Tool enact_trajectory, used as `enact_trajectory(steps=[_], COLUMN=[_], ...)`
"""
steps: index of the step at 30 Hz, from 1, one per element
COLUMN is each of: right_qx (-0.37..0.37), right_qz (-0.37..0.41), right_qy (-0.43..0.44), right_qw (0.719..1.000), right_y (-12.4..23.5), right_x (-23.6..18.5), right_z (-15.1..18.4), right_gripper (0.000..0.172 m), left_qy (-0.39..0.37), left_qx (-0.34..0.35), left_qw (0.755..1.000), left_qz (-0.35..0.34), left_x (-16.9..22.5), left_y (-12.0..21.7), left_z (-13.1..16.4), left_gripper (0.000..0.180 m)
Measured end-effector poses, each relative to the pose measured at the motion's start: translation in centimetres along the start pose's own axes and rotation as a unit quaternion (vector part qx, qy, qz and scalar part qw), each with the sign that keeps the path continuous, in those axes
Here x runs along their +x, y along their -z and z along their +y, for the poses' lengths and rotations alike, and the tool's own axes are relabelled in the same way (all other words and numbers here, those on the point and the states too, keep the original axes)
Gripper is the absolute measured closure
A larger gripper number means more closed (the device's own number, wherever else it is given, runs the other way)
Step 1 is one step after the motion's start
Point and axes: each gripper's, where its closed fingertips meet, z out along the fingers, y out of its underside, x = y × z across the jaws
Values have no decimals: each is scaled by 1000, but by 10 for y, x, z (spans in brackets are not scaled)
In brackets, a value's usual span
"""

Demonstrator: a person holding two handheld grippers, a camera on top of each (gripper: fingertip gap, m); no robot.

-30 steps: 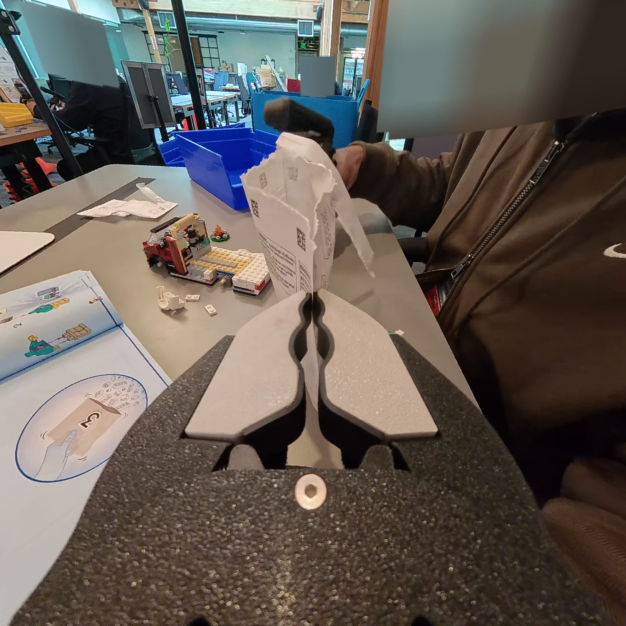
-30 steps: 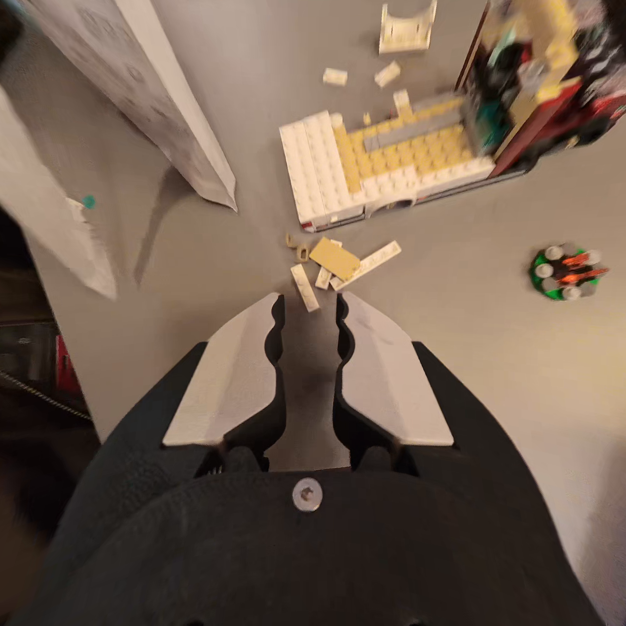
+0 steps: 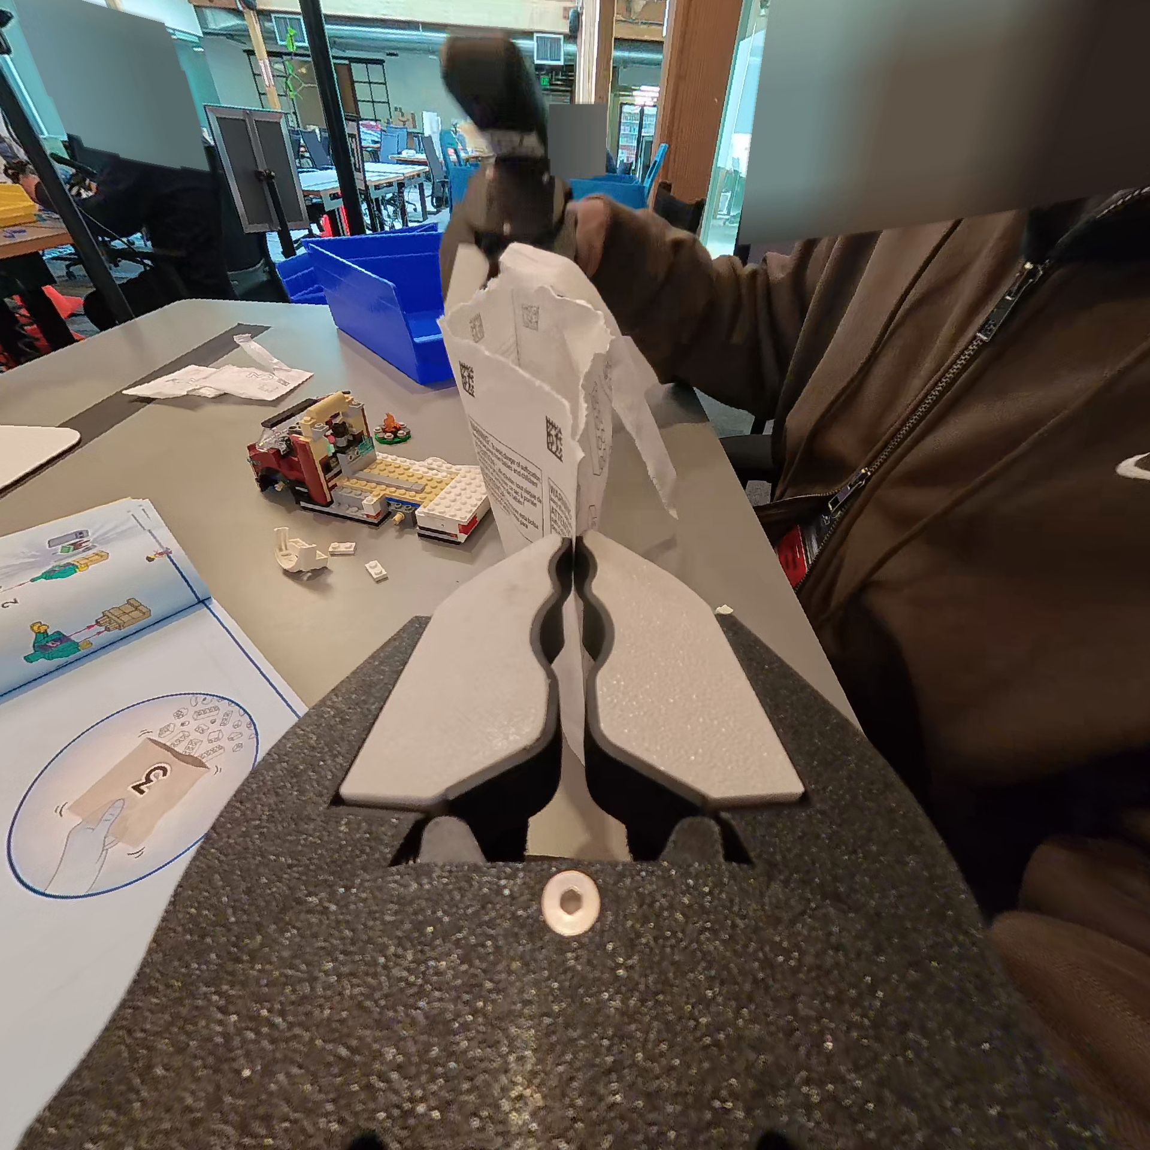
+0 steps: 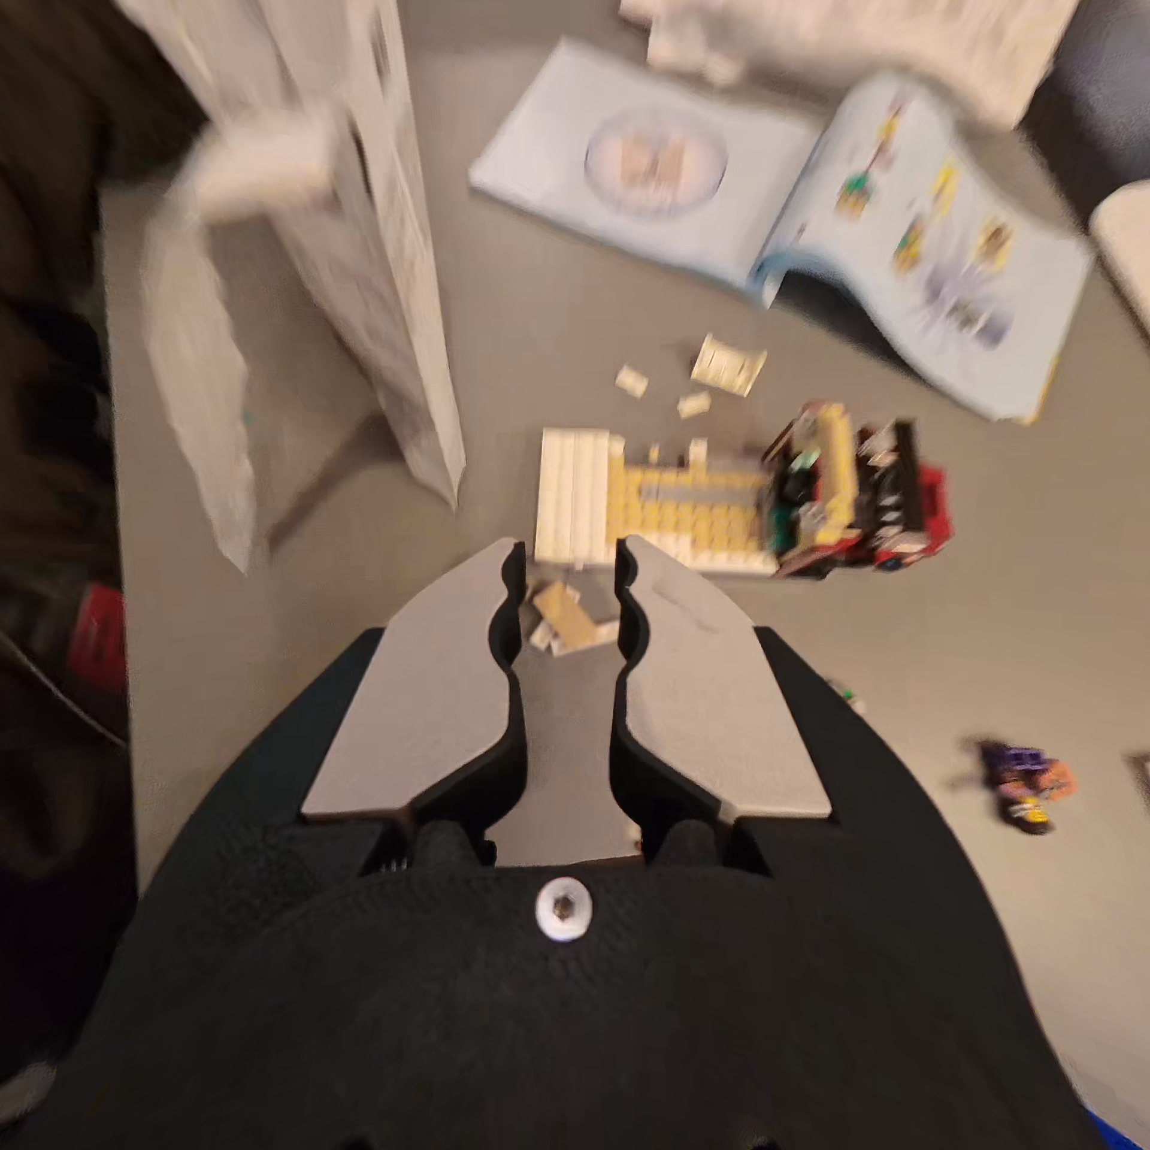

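Two tools over grey desk (image 3: 205, 473), left tool (image 3: 573, 547) pinching torn white paper bag (image 3: 529, 398), right tool (image 4: 569, 554) spread above loose bricks (image 4: 563, 616) near brick truck (image 4: 734, 504).

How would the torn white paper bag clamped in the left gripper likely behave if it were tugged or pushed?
The paper bag looks thin and floppy: a torn strip droops sideways. Its ragged top edge suggests it would tear further under a pull. Probably very light, since the left gripper holds it upright by one pinched fold.

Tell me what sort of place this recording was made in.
Probably a shared open-plan office or workshop, not a home. Rows of desks and chairs fill the hall behind, blue bins stand on the grey table, and a half-built brick model sits beside an open booklet.
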Motion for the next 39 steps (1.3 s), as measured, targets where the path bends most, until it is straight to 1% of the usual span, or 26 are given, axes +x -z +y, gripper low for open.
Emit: enact_trajectory(steps=[1,2,4,5,6,7,10,11,14,16,19,21,24,26,28,30,32,33,35,37,39], right_qx=[-26,-47,-72,-82,-95,-108,-122,-123,-131,-123,-83,-42,44,108,139,128,102,94,101,119,117], right_qz=[-12,-18,-30,-40,-43,-39,-28,-30,-39,-35,-19,1,39,36,8,-14,-16,-6,10,19,47], right_qy=[4,12,35,41,47,54,58,55,49,48,44,49,67,84,101,118,118,111,88,52,8], right_qw=[1000,999,996,995,993,992,990,990,989,991,995,998,996,990,985,985,988,989,991,991,992], right_y=[-11,-21,-37,-43,-48,-51,-56,-56,-55,-52,-35,-14,24,47,52,37,16,9,8,19,29], right_x=[-1,-1,-1,-3,-4,-2,1,-1,-6,-7,-6,-3,0,-10,-31,-49,-55,-51,-41,-30,-15], right_z=[16,28,43,48,54,58,61,61,64,61,41,15,-45,-94,-135,-158,-167,-168,-165,-153,-124], right_gripper=[142,136,121,120,121,125,150,153,154,154,154,154,154,154,154,153,151,146,142,141,141], left_qy=[-1,-2,-1,0,1,2,4,4,4,4,3,3,3,4,3,3,2,2,0,-1,-4], left_qx=[-1,-1,0,1,2,3,4,4,5,4,3,3,3,4,4,4,4,3,2,0,-3], left_qw=[1000,1000,1000,1000,1000,1000,1000,1000,1000,1000,1000,1000,1000,1000,1000,1000,1000,1000,1000,1000,1000], left_qz=[1,1,-1,-2,-3,-3,-5,-5,-3,-2,-2,-1,0,1,2,0,-1,-1,-1,-1,-2], left_x=[0,1,0,0,-1,-1,-2,-2,-1,-1,-1,0,0,0,0,0,0,0,1,1,2], left_y=[0,-1,-1,0,0,0,0,0,0,0,0,0,-1,-1,-2,-2,-1,-1,-1,-1,0], left_z=[0,0,0,0,0,0,0,0,0,0,0,0,0,0,0,0,0,0,0,0,0], left_gripper=[180,180,180,180,180,180,180,180,180,180,180,180,180,180,180,180,180,180,180,180,180])
